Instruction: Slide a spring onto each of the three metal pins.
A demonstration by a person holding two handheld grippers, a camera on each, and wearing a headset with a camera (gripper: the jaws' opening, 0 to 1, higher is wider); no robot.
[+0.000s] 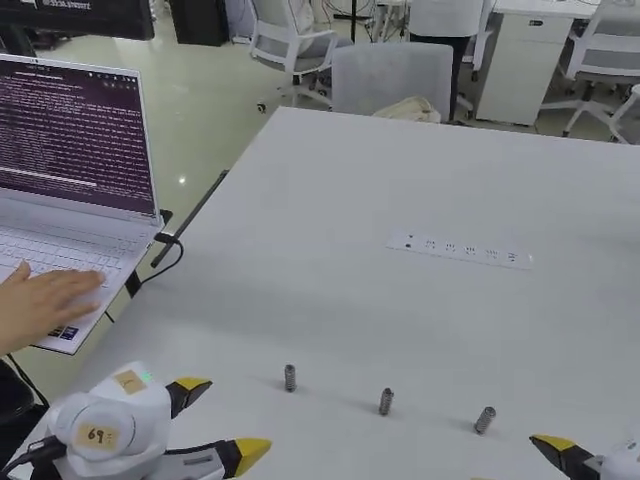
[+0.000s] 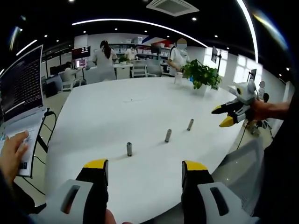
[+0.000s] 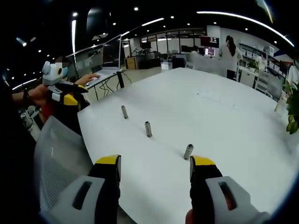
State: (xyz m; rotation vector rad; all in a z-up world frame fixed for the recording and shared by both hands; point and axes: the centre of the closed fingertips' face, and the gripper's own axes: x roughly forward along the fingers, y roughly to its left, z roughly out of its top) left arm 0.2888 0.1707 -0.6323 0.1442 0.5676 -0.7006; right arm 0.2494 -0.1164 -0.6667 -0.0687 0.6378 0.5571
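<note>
Springs (image 1: 386, 401) x3 on tbl (image 1: 400, 180)

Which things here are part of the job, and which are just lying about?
For the job: left spring, middle spring, right spring, left gripper, right gripper (both open).
Just lying about: laptop, power strip, grey chair.

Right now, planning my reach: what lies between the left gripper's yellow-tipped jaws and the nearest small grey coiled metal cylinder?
Only bare white table between left gripper and that cylinder, in left gripper view.
</note>
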